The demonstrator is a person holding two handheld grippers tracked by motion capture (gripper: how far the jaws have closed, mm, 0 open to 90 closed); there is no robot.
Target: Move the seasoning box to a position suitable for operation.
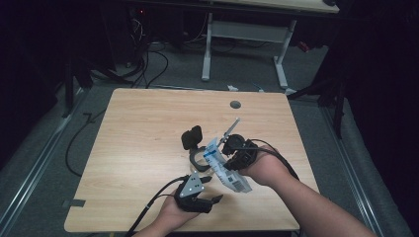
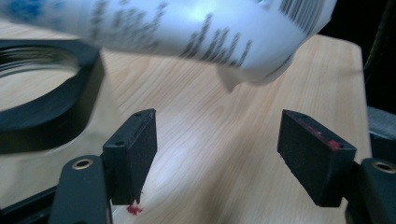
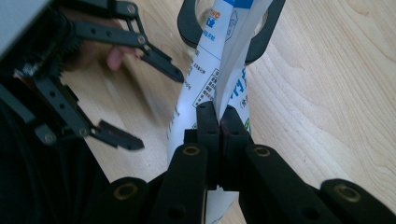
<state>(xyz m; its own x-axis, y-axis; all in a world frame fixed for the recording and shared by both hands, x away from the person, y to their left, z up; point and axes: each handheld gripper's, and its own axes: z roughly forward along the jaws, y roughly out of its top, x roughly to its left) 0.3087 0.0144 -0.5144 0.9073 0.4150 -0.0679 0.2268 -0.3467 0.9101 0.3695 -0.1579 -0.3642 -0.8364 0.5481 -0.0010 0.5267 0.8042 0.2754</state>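
Observation:
A white packet [image 1: 231, 175] with blue and black print hangs tilted over the table, and my right gripper [image 1: 226, 157] is shut on its middle. In the right gripper view the closed jaws [image 3: 219, 123] pinch a fold of the packet [image 3: 205, 79], whose upper end reaches over a black-rimmed jar [image 3: 264, 42]. The jar [image 1: 196, 159] stands on the table with its black lid [image 1: 191, 137] flipped up behind it. My left gripper [image 1: 211, 189] is open just in front of the packet, nothing between its pads [image 2: 135, 144]. The packet's corner [image 2: 196, 28] hangs above those jaws.
The wooden table [image 1: 138, 128] has a round grey cable hole [image 1: 235, 104] near its far edge. Beyond it stand a white-legged desk [image 1: 281, 59] and loose cables [image 1: 148, 69] on the grey floor. The room's sides are dark.

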